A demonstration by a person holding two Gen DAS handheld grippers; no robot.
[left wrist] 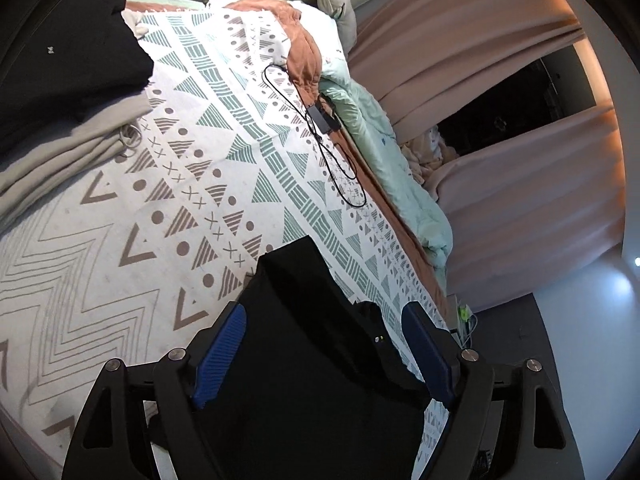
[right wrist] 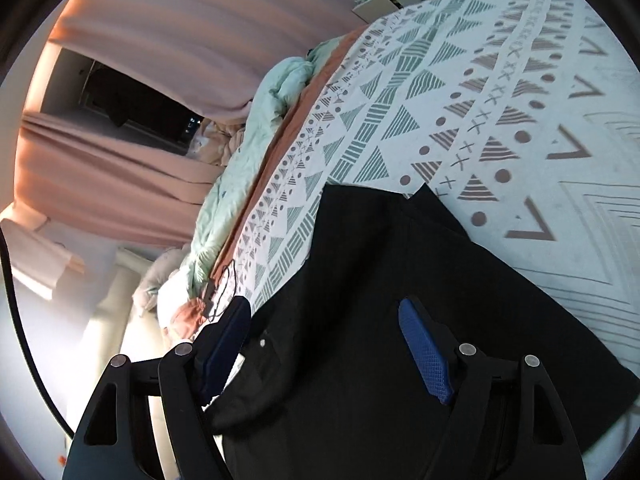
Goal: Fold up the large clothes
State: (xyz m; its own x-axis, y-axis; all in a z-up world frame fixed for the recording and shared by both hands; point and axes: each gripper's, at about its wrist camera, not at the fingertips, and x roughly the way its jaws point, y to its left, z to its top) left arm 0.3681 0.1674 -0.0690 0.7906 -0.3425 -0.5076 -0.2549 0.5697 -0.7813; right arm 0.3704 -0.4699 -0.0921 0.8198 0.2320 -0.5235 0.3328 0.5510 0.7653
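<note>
The left hand-held gripper (left wrist: pixel 322 354) stood with its blue pads (left wrist: pixel 218 354) well apart, and the black garment (left wrist: pixel 316 360) lay on the bed between them, neither pad pressing on it. The cloth ran forward from under that gripper to a folded edge just ahead of the fingertips. Ahead and to the left of it sat a stack of folded clothes (left wrist: pixel 68 92), black on top of grey. A black cable (left wrist: pixel 320 136) with a small box lay farther ahead on the patterned bedspread (left wrist: pixel 132 216), near the mint quilt (left wrist: pixel 384 148) along the bed's far edge, with pink curtains (left wrist: pixel 500 184) beyond.

The right hand-held gripper (right wrist: pixel 324 354) also stood apart, the same black garment (right wrist: pixel 360 300) spread flat beneath and ahead of it, its pads (right wrist: pixel 426 354) clear of the fabric. Past the cloth's front edge the patterned bedspread (right wrist: pixel 460 112) stretched away
</note>
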